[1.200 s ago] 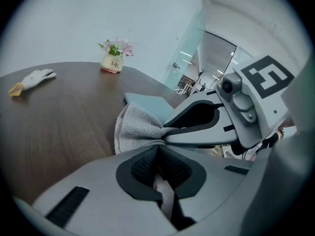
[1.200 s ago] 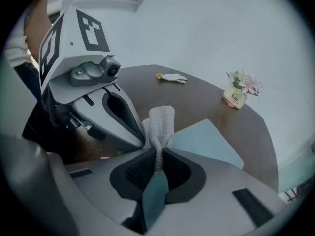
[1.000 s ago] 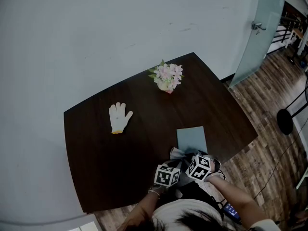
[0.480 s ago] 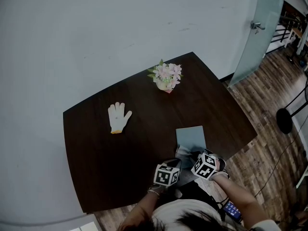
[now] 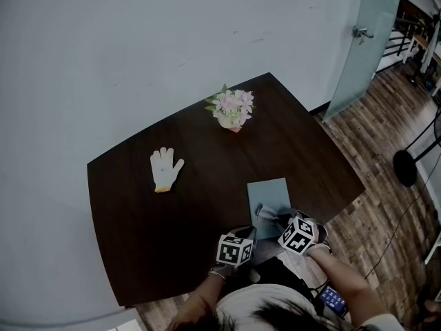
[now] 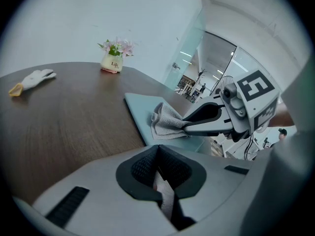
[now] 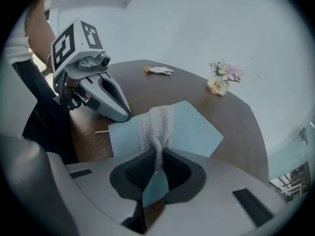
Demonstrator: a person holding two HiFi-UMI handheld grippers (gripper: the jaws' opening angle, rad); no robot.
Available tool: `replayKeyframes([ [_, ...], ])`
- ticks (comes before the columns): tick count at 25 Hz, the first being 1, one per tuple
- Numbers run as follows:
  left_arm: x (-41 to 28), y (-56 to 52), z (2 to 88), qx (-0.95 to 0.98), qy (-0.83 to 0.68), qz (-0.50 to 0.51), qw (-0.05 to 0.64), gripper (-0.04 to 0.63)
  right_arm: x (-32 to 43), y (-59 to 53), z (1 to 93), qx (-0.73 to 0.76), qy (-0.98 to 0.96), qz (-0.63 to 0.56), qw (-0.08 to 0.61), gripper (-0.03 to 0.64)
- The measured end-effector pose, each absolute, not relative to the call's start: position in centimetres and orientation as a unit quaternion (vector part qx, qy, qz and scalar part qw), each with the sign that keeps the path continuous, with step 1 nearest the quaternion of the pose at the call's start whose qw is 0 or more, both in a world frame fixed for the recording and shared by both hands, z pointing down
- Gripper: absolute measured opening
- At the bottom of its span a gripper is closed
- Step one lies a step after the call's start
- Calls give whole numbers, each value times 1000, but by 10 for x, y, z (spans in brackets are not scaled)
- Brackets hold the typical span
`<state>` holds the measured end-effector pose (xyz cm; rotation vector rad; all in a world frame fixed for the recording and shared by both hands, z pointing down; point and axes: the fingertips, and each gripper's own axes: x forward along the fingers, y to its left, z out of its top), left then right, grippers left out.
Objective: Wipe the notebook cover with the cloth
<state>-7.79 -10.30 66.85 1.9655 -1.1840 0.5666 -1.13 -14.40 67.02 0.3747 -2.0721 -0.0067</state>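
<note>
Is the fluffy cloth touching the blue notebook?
Touching. The right gripper view shows the cloth lying right on the notebook, with no gap between them.

The right gripper [image 5: 274,217] has dragged the cloth [image 5: 263,211] rightward along the notebook [image 5: 270,192]

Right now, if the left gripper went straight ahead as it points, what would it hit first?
The left gripper would most likely meet the cloth on the notebook, held by the right gripper; depth is unclear.

Sole legible txt: "Life" (prob., print small & blurry) on the cream flower pot [image 6: 113,63]
</note>
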Motion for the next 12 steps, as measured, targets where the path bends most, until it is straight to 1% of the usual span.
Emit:
replayKeyframes([
  [12,-76,-103,667,770,-468,223,372,18,16,-150,670,172,-851,7,495,51],
])
